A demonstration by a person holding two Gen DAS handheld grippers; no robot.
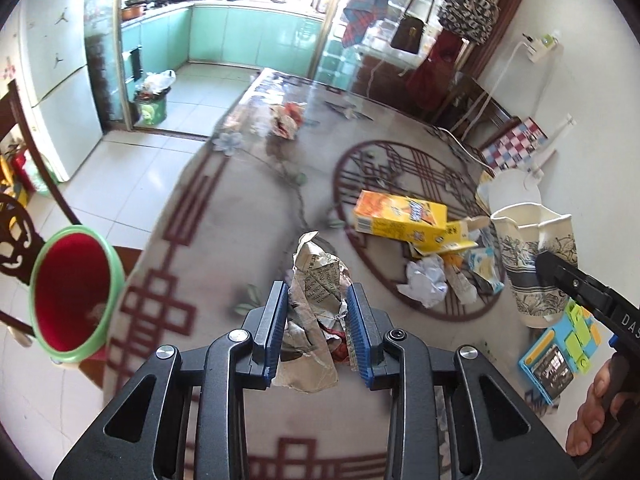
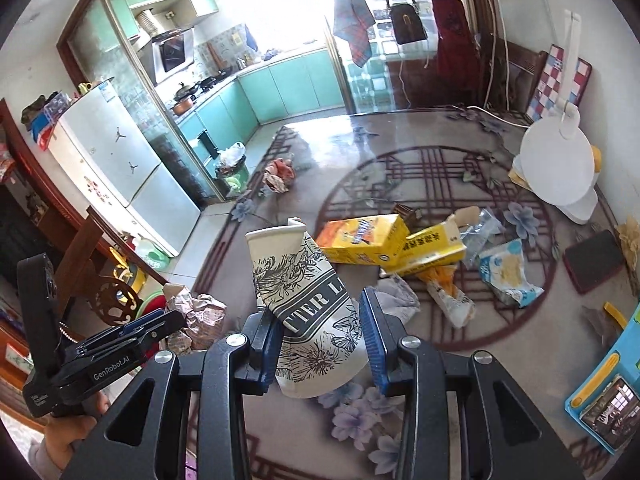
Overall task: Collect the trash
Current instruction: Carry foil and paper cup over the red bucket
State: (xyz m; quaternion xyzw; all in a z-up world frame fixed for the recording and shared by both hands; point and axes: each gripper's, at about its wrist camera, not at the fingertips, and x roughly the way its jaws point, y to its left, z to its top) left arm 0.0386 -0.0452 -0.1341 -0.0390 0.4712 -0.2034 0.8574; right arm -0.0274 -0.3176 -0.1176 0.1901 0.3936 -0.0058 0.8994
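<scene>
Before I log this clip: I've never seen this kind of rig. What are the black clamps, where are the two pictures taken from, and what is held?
No robot here: a person holds a handheld gripper in each hand, each with a fisheye camera looking along its blue-padded fingers. The left gripper is shut on a crumpled newspaper wad; the right gripper is shut on a crushed paper cup. On the table lie yellow cartons, a white paper ball and wrappers. A red-lined bin stands beside the table.
</scene>
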